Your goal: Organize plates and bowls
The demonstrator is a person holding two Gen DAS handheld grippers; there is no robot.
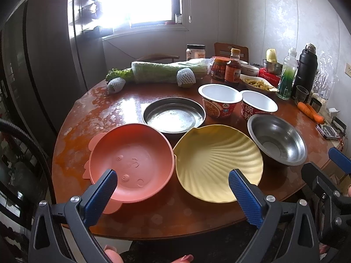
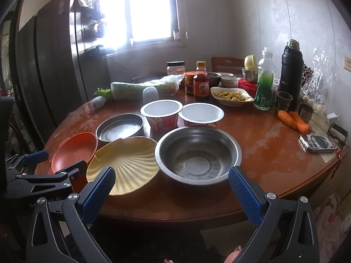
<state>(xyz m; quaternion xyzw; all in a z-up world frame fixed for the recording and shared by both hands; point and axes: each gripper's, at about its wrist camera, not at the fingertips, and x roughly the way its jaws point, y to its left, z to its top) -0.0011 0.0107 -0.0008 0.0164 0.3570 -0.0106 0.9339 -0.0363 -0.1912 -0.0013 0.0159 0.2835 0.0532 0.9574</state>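
On the round wooden table (image 1: 153,219) lie an orange plastic bowl (image 1: 131,160), a yellow shell-shaped plate (image 1: 219,160), a steel bowl (image 1: 276,140), a flat steel pan (image 1: 174,115) and two red paper noodle bowls (image 1: 219,100) (image 1: 258,105). My left gripper (image 1: 173,179) hangs open above the near edge, its fingers over the orange bowl and the yellow plate (image 2: 125,166). My right gripper (image 2: 172,179) is open too, in front of the steel bowl (image 2: 197,153), holding nothing. The orange bowl (image 2: 74,151) sits far left in the right wrist view.
At the back lie wrapped cabbage (image 1: 169,70), sauce bottles (image 1: 233,65), a dish of food (image 1: 256,83), a green bottle (image 1: 287,74), a black flask (image 1: 306,68), carrots (image 1: 310,111) and a phone (image 1: 328,129). A dark fridge (image 1: 54,65) stands left. Bare tabletop shows at right (image 2: 274,153).
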